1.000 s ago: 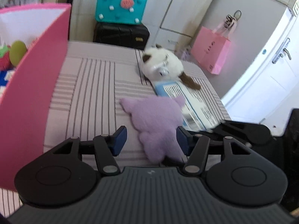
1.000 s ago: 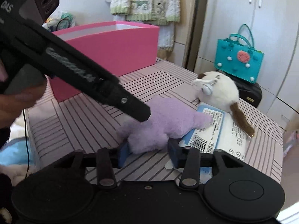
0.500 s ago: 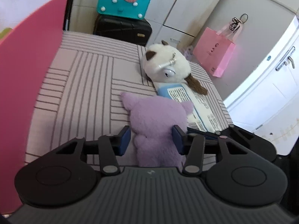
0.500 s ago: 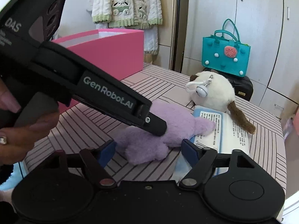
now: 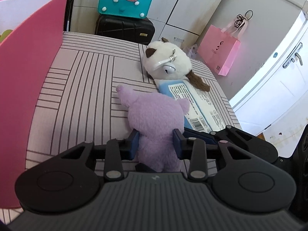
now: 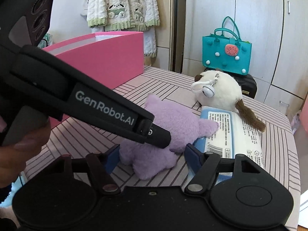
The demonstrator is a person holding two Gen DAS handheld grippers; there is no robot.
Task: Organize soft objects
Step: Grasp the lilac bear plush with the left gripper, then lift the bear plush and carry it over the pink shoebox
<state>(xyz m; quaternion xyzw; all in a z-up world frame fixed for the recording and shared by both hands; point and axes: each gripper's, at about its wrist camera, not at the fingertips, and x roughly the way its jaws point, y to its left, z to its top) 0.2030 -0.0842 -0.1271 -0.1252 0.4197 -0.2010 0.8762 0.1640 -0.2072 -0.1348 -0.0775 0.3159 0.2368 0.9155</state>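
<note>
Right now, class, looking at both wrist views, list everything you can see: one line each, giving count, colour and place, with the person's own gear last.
purple plush toy: one, lilac, on the striped table between the left gripper's pads
white plush toy: one, white with brown ears, small bell, far side of the table
printed packet: one, blue and white, beside both toys
pink box: one, open, on the table's left
striped table: one, pale pink with dark lines
teal bag: one, on a black suitcase
pink paper bag: one, by the wall
knit cardigan: one, cream and green, hanging
left gripper: black, closing on the purple toy
right gripper: black, closing, pads not pressing the toy
</note>
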